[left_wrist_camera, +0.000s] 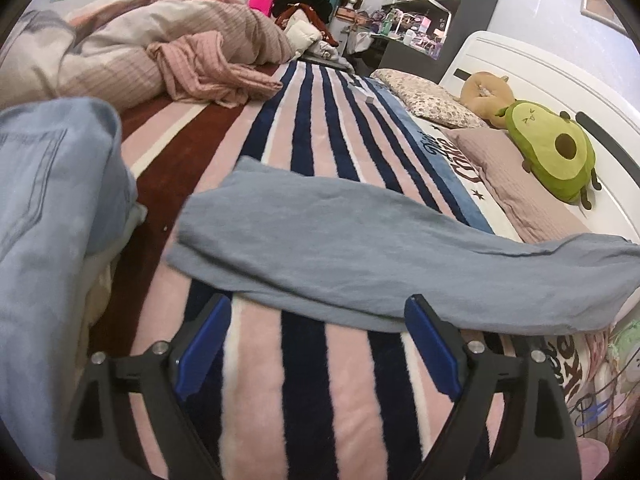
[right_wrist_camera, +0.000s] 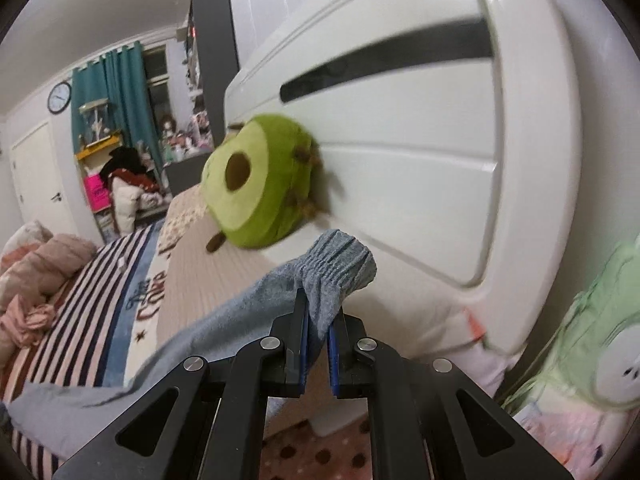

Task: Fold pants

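Jaws of the left gripper (left_wrist_camera: 318, 312) stand wide apart, holding nothing, low over the striped blanket (left_wrist_camera: 304, 392) just near of the grey-blue pants (left_wrist_camera: 360, 248). The pants lie stretched across the bed from left to right. The right gripper (right_wrist_camera: 318, 320) has its jaws clenched on the elastic cuff (right_wrist_camera: 340, 272), lifted near the white headboard (right_wrist_camera: 440, 160), beside an avocado plush (right_wrist_camera: 256, 184).
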Action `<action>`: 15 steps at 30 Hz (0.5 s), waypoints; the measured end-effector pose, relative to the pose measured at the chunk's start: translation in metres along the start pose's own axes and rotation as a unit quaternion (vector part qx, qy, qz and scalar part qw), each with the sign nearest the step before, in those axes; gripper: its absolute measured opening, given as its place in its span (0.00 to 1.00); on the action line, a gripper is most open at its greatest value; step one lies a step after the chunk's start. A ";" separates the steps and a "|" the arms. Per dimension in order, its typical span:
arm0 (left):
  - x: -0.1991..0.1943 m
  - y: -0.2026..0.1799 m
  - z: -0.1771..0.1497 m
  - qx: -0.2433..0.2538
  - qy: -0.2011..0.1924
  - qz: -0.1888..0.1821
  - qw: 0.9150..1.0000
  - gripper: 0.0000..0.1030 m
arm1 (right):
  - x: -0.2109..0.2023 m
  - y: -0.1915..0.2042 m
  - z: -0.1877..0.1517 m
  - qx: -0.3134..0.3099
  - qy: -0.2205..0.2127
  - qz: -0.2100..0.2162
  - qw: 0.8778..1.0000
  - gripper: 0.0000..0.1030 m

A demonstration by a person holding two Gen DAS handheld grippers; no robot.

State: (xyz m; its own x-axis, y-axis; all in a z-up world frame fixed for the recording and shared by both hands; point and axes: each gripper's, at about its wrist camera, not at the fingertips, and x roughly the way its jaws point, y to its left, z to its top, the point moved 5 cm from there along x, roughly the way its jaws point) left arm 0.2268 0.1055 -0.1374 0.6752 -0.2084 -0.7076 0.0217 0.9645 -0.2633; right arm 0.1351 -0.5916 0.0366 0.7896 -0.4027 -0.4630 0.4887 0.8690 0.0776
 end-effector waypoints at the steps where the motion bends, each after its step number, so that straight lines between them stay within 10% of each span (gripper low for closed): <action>1: 0.000 0.000 -0.001 0.000 0.000 0.000 1.000 0.84 | 0.002 0.000 0.003 -0.007 0.006 -0.007 1.000 0.02; 15: 0.001 -0.009 0.005 -0.004 -0.013 -0.020 1.000 0.84 | -0.015 0.183 -0.031 -0.107 0.056 0.213 0.970 0.02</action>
State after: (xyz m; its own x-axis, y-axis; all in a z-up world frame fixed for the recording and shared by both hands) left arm 0.2313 0.0973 -0.1327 0.6923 -0.2423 -0.6797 0.0433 0.9542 -0.2961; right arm 0.2011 -0.4177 0.0303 0.8518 0.0285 -0.5230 0.0295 0.9943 0.1023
